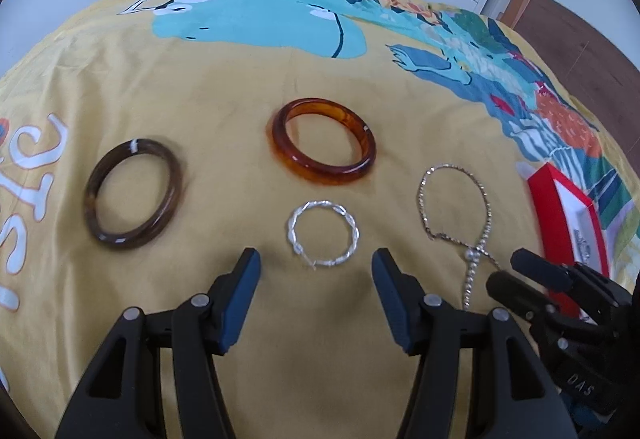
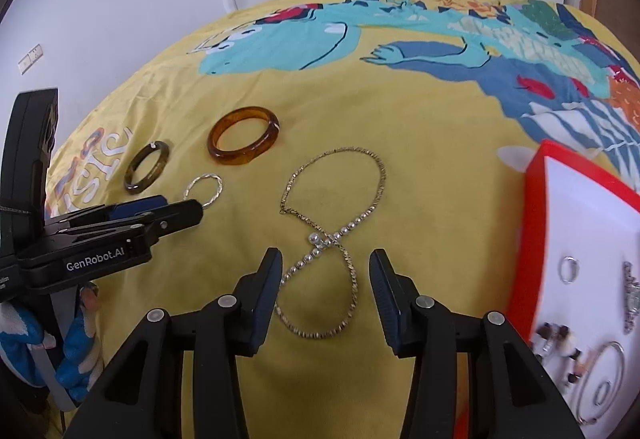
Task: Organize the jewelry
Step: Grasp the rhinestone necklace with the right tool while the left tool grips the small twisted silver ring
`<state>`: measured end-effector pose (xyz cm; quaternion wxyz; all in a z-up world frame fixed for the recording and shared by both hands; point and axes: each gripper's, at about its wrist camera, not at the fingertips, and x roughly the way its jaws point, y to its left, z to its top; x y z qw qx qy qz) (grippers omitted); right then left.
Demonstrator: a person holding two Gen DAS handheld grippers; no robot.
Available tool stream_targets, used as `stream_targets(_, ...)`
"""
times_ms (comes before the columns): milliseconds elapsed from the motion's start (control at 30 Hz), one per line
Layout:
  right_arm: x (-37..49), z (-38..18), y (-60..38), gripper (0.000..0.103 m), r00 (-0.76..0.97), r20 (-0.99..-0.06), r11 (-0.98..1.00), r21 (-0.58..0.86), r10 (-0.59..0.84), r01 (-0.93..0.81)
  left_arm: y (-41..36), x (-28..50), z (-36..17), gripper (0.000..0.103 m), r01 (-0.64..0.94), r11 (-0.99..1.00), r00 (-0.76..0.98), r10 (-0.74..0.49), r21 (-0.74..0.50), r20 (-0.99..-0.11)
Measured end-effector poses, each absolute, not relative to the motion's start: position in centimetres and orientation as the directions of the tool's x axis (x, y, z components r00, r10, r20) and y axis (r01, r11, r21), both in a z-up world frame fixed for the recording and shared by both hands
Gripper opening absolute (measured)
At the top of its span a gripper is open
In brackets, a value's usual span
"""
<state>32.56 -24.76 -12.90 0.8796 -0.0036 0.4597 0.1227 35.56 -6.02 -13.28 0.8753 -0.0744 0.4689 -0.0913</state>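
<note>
silver hoop (image 1: 323, 235) lies clear between open left claw (image 1: 316, 267).

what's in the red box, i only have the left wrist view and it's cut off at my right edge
Observer: The red box has a white lining with pieces already in it: a small silver ring and a large silver hoop.
Operator: is the right gripper over anything
Observer: Yes, the right gripper has open jaws on either side of the necklace, not pressing it.
Operator: can you see who holds my gripper
Observer: A hand in a blue and white sleeve shows under the left gripper.
</note>
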Motion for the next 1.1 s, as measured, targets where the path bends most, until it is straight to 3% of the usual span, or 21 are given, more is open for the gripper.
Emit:
stream_targets(467, 34.9, -15.2, -23.8, 0.044, 0.541, -0.820, 0.971, 0.071, 0.187, -0.227, -6.6, 37.3, -14.7, 0.055, 0.089, 0.983, 0.563, -0.184, -0.162, -0.805)
stream_targets(567, 35.1, -15.5, -23.4, 0.041, 0.545, -0.823, 0.972, 0.035, 0.160, -0.233, -6.6, 37.2, -14.8, 0.054, 0.093, 0.983, 0.569, -0.181, -0.156, -0.802)
stream_targets(833, 35.3, -15.7, -23.4, 0.018, 0.543, -0.824, 0.974, 0.044, 0.160, -0.221, -6.7, 37.0, -14.6, 0.038, 0.080, 0.988, 0.580, -0.154, -0.132, -0.800)
stream_targets(900, 35.1, -15.5, -23.5, 0.016, 0.544, -0.822, 0.974, 0.059, 0.172, -0.218, -6.7, 36.8, -14.5, 0.033, 0.082, 0.989, 0.584, -0.150, -0.126, -0.798)
stream_targets(1100, 34.5, -14.4, -23.7, 0.012, 0.558, -0.805, 0.972, 0.096, 0.204, -0.217, -6.7, 36.3, -13.8, 0.033, 0.089, 0.988, 0.598, -0.154, -0.125, -0.786)
